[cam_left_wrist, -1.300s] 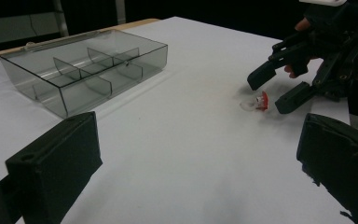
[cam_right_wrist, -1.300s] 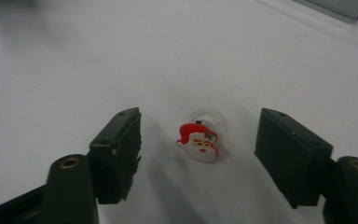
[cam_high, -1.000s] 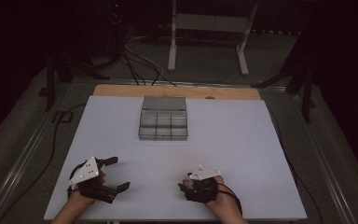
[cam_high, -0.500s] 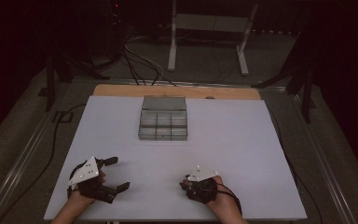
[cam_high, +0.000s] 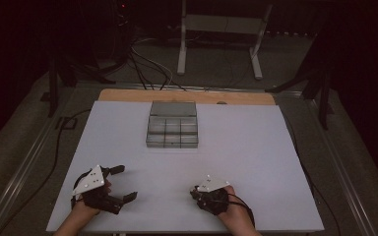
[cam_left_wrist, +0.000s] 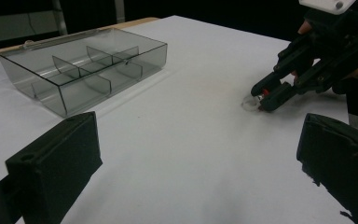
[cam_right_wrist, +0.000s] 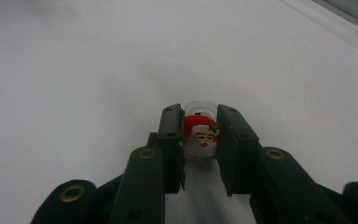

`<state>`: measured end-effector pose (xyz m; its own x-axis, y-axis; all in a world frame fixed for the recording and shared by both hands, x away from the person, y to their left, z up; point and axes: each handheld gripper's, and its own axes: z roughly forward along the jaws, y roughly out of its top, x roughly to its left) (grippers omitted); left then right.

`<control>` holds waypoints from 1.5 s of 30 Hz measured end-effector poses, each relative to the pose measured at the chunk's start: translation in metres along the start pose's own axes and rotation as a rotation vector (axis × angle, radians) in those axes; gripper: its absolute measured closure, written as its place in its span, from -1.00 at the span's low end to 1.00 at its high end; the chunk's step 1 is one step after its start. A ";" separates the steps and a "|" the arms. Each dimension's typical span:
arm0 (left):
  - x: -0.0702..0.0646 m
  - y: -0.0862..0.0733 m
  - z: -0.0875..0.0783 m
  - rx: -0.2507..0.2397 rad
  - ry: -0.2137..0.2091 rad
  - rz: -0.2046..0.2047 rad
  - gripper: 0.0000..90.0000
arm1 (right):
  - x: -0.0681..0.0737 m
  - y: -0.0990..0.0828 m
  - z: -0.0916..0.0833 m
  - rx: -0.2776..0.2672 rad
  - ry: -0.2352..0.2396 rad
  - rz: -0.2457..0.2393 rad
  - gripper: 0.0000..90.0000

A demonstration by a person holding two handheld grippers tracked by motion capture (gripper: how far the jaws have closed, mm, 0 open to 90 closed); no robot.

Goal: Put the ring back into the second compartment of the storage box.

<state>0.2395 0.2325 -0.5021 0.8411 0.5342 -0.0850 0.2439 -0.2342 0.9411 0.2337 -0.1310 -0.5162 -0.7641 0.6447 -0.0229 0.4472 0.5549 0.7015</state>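
One tool [cam_right_wrist: 200, 135] newly around charm [cam_right_wrist: 201, 135].

Legible text, labels, brands, numbers: none showing. Sole printed mark: a Santa face picture, red hat and white beard, appearing on the small white ring [cam_right_wrist: 202, 135] sitting between the right claw's [cam_right_wrist: 200, 140] jaws.

Small Santa-face ring [cam_right_wrist: 202, 136] upright on white table; clear band behind.
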 end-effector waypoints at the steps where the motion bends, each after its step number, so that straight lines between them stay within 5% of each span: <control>1: 0.000 0.000 0.000 0.000 -0.001 0.000 -0.98 | 0.000 0.000 -0.001 -0.003 -0.001 0.001 0.62; 45: -0.001 -0.001 0.003 0.011 -0.015 -0.011 -0.98 | -0.016 0.031 -0.012 -0.058 0.010 0.038 0.63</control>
<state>0.2396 0.2297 -0.5038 0.8452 0.5249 -0.1002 0.2586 -0.2377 0.9363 0.2539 -0.1304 -0.4851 -0.7517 0.6594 0.0109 0.4483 0.4988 0.7418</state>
